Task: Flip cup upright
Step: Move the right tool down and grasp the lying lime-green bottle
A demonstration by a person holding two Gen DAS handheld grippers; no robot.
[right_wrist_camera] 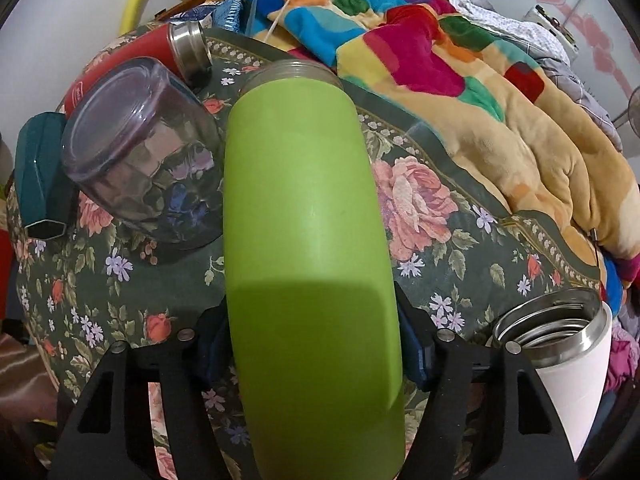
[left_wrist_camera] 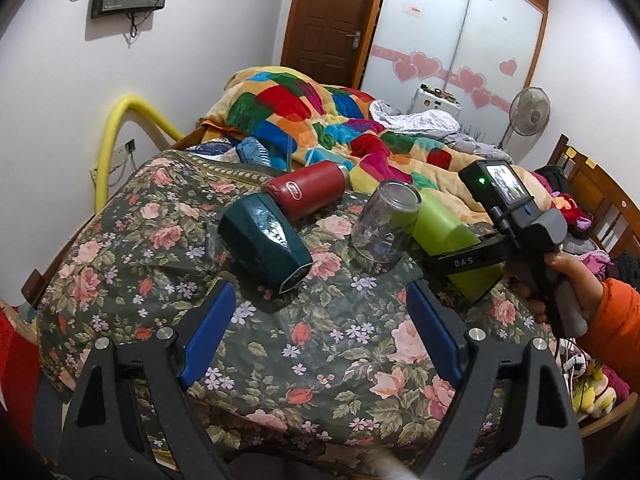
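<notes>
From the left wrist view, the left claw [left_wrist_camera: 320, 320] hangs wide open over the flowered bedcover [left_wrist_camera: 320, 360], holding nothing; its blue pads [left_wrist_camera: 210, 332] stand well apart, seemingly waiting in reserve. Ahead lie four vessels: a dark green cup [left_wrist_camera: 264, 240] on its side, a red flask [left_wrist_camera: 306, 190] on its side behind it, a clear glass [left_wrist_camera: 384, 224] mouth-down and leaning, and a green bottle [left_wrist_camera: 436, 236] lying beside the glass. The right claw [left_wrist_camera: 460, 260] reaches in from the right, its black finger marked DAS across the green bottle, so this looks like the cup being flipped. The person's hand [left_wrist_camera: 568, 288] grips the handle. The bottle's near end is hidden behind that finger.

From the right wrist view, the green bottle [right_wrist_camera: 304, 216] runs lengthwise up the middle, threaded mouth pointing away, its bottom end between the right claw [right_wrist_camera: 312, 344] fingers. The blue pads [right_wrist_camera: 416, 356] sit against both sides, so the claw appears closed on it, probably low down so that the bottle can be swung upright. The glass [right_wrist_camera: 148, 168] touches or nearly touches the bottle's left side; I cannot tell which. A white flask [right_wrist_camera: 560, 368] with an open steel mouth is cut off at the lower right, and the dark green cup [right_wrist_camera: 40, 176] is half out of frame
</notes>
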